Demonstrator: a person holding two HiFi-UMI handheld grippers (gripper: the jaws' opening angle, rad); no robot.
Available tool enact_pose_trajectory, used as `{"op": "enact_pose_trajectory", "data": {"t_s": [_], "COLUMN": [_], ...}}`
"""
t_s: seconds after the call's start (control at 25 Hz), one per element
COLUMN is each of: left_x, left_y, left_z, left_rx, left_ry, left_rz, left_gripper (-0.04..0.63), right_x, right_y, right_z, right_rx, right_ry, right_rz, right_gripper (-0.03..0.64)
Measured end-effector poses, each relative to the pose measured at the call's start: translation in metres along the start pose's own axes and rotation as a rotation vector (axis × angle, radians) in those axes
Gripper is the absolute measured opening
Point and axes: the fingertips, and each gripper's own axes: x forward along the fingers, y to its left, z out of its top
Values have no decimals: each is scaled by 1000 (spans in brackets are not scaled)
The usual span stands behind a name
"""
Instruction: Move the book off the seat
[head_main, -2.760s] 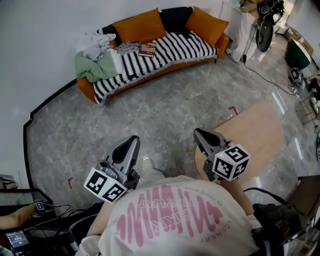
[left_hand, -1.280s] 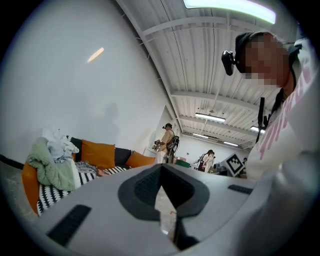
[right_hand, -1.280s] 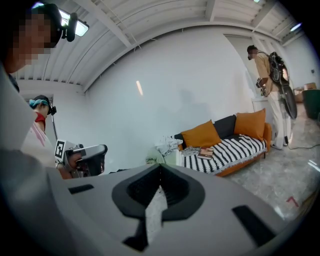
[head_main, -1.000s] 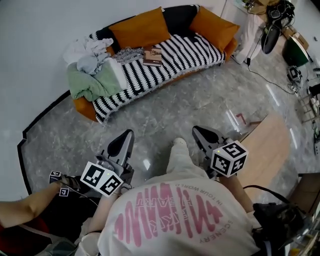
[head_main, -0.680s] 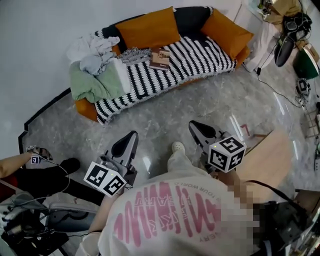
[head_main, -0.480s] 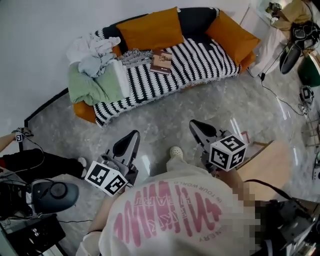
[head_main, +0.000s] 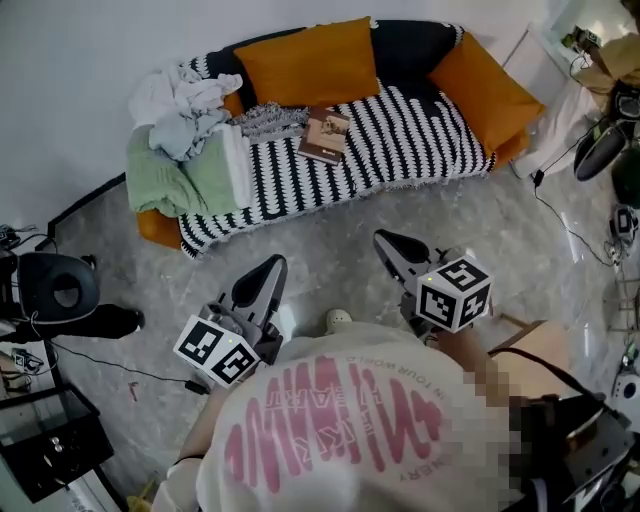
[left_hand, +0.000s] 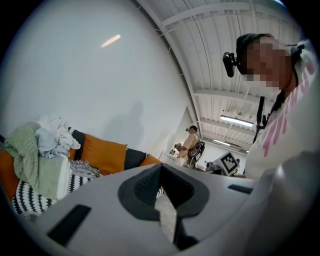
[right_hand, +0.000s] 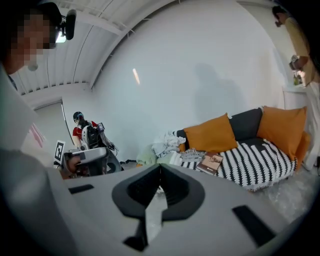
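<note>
Book (head_main: 324, 135) lies flat on the sofa (head_main: 158, 228) seat, on the black-and-white striped throw (head_main: 420, 140). It is roughly mid-sofa, just in front of the big orange back cushion (head_main: 306, 63), brown cover up, nothing on top of it. A grey knitted cloth (head_main: 268, 121) is right at the book's left edge; can't tell if they touch. Toward the sofa's left end there's a green blanket (head_main: 185, 175) w/ a heap of white and grey clothes (head_main: 185, 95) behind it. A black cushion (head_main: 415, 45) and a 2nd orange cushion (head_main: 487, 90) sit toward the sofa's right end. Both grippers are well short of the sofa, over the grey marbled floor (head_main: 330, 225), tips aimed toward it. Left gripper (head_main: 262, 282): jaws together, nothing between them. Right gripper (head_main: 393, 252): jaws likewise together and empty. In the right gripper view the book shows on the sofa seat, beyond the jaws and off to the right. The person's white shirt w/ pink print (head_main: 330, 430) fills the head view's bottom, one light shoe (head_main: 338, 320) pointing at the sofa. Off the sofa's left end, well apart from it, a black round-topped device (head_main: 60, 288) stands on the floor.
</note>
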Motion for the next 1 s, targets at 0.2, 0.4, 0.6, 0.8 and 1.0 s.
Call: {"op": "enact_pose_trajectory", "data": {"t_s": [0.2,0.4,0.6,0.8,1.0], "left_x": [17,29,55,97,142], "left_y": [-7,3,1,29,81], "left_z": [-15,-9,-12,-2,21], "left_rx": [-46,-59,-61,-63,-53], "left_ry": [68,67,86,139,158], "left_rz": [-36,-51,-191,-273,-263], "left_gripper": [8,8,8,8,85], "right_x": [10,18,17,31,66], "right_y": [-16,-25,-49,-81,-110], "right_z": [-4,-8,-10,8,24], "right_rx": [49,71,83,124,177], "right_ry": [18,39,36,21,48], "right_rz": [28,27,-33,-117,-166], "right_gripper": [9,11,11,10,11]}}
